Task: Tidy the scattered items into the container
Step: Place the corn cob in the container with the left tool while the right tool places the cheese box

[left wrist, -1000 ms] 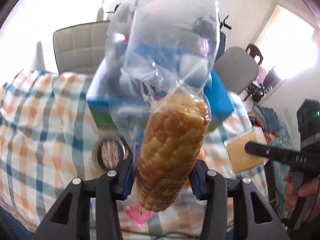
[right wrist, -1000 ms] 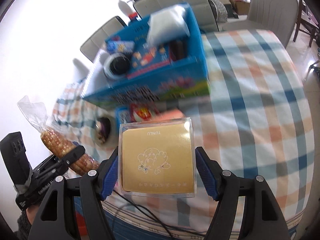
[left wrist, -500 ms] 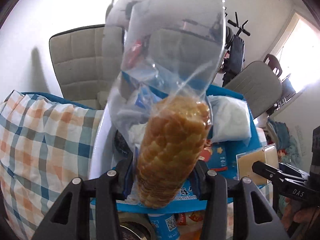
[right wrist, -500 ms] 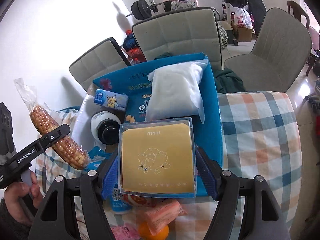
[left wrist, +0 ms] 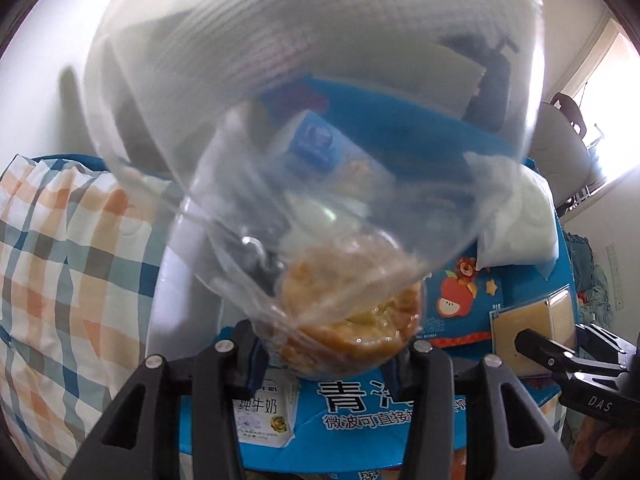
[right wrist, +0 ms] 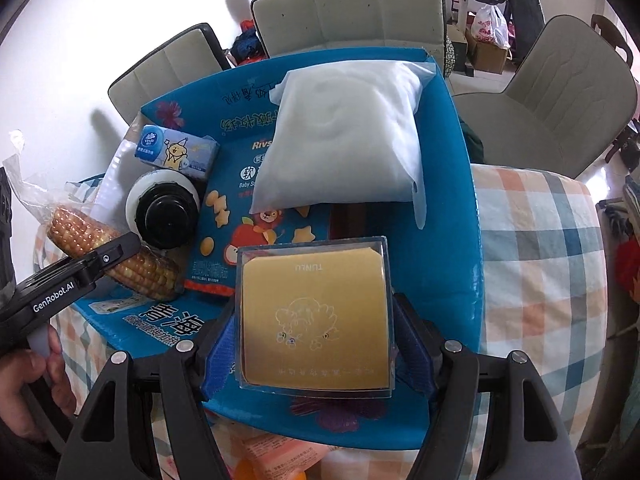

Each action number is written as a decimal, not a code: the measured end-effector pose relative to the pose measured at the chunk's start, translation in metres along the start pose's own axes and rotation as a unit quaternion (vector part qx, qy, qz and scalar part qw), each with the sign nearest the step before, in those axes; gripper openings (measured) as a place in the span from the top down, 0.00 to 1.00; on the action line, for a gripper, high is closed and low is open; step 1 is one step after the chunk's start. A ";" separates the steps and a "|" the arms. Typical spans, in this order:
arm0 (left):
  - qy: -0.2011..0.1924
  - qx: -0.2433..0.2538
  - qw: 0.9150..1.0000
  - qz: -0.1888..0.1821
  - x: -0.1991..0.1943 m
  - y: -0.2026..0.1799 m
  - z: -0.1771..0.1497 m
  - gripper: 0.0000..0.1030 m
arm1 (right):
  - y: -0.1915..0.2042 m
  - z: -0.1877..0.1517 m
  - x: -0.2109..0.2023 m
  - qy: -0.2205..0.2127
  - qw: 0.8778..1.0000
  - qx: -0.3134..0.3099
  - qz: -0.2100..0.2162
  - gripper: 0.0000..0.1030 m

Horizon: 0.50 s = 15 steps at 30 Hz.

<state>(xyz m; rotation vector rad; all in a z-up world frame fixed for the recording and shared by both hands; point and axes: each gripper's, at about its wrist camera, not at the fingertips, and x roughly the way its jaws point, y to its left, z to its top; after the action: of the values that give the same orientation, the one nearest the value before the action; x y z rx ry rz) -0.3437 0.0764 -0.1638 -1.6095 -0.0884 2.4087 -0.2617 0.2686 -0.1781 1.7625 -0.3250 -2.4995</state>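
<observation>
My left gripper (left wrist: 334, 350) is shut on a bagged corn cob (left wrist: 352, 312), held over the left part of the blue container (left wrist: 400, 404); its clear bag fills most of the left wrist view. The cob (right wrist: 116, 254) and left gripper (right wrist: 120, 250) also show in the right wrist view. My right gripper (right wrist: 316, 328) is shut on a clear-cased yellow card pack (right wrist: 316, 316), held over the front of the blue container (right wrist: 452, 240). Inside lie a white bag (right wrist: 344, 136), a tissue pack (right wrist: 176, 152) and a black-capped jar (right wrist: 164, 212).
The checked tablecloth (right wrist: 540, 264) covers the table right of the container. Grey chairs (right wrist: 352, 16) stand behind it. A pink packet (right wrist: 276, 456) and an orange fruit (right wrist: 244, 472) lie at the table's front edge. A milk carton (left wrist: 260, 412) lies below the left gripper.
Both grippers have moved forward and down over the blue container with their loads. The corn cob has tipped end-on toward the left camera.
</observation>
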 end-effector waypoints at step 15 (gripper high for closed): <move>-0.002 -0.012 0.999 -0.035 -0.030 -0.016 0.014 0.14 | -0.001 0.002 -0.005 0.013 1.000 0.003 0.000 0.22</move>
<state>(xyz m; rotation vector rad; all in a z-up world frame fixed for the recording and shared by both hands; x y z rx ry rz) -0.3426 0.0862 -0.1280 -1.5839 -0.1720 2.3674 -0.2614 0.2704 -0.1730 1.7961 -0.3317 -2.4749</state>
